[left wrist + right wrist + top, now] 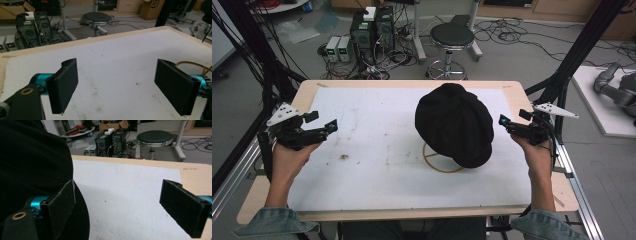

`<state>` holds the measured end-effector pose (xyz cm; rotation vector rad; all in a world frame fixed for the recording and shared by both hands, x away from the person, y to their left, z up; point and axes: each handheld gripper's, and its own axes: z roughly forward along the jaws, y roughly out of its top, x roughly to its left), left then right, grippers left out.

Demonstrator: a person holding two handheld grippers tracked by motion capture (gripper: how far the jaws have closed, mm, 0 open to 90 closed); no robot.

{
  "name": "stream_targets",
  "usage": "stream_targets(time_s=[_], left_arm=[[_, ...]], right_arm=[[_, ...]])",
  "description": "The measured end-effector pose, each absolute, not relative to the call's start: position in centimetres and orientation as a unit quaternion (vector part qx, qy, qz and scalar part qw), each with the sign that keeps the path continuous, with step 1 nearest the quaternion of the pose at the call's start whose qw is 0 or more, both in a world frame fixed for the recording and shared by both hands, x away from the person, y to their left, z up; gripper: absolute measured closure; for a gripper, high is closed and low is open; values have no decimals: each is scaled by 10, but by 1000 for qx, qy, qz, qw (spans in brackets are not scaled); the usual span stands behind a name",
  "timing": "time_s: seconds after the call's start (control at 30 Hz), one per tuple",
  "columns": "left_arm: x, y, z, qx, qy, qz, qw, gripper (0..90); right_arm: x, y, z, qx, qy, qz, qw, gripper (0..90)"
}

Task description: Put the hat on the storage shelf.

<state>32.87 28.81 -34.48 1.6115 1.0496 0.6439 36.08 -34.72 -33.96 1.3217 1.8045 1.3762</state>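
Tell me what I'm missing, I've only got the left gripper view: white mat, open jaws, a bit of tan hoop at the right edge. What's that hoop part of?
Observer: It is a round wooden stand with a black cap sitting on top of it, right of the mat's middle.
Operator: Where's the right gripper relative to the cap?
Observer: The right gripper is held just off the cap's right side, pointing at it; I cannot tell whether it touches.
Operator: Open or shut?
Observer: Open. In the right gripper view its jaws stand wide apart, the near one by the cap.
Operator: And the left gripper?
Observer: The left gripper is at the mat's left edge, well away from the cap.
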Motion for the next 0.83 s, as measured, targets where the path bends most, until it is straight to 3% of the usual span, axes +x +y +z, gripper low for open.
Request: stream_targets(time_s=[0.83], left_arm=[[327, 289, -345, 673, 442, 268, 528, 194]], right_arm=[[363, -345, -340, 488, 663, 511, 248, 129]])
